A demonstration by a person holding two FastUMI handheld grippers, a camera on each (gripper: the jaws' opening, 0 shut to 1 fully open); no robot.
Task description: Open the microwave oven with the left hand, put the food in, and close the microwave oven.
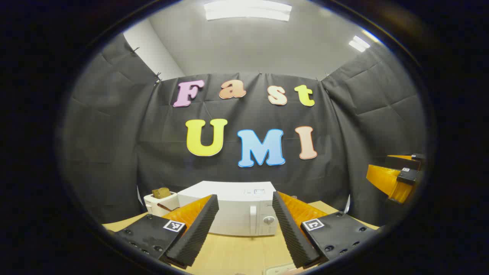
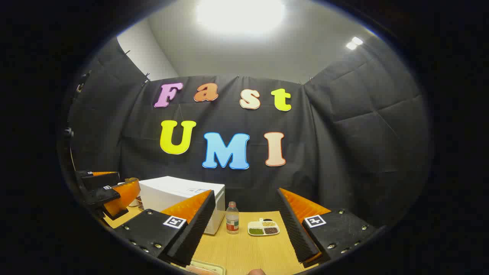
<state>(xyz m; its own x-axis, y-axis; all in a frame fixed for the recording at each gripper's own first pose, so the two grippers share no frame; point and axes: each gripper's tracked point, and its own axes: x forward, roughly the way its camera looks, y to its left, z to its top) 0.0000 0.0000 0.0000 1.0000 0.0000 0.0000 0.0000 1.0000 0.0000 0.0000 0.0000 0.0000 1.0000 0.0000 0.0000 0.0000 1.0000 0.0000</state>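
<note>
The closed microwave oven [image 1: 233, 208] faces the left gripper [image 1: 244, 225], long axis crosswise; both it and the right gripper [image 2: 244, 225] gape wide, empty.

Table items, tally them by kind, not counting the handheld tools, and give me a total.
Microwave oven: 1
Toaster: 1
Bottle: 1
Divided dish of grains: 1
Tray at the near edge: 1
Total: 5

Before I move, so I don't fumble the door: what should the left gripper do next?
Probably ease the left gripper forward toward the microwave's door handle. Its jaws stand open and empty, short of the shut door, with bare table between.
</note>
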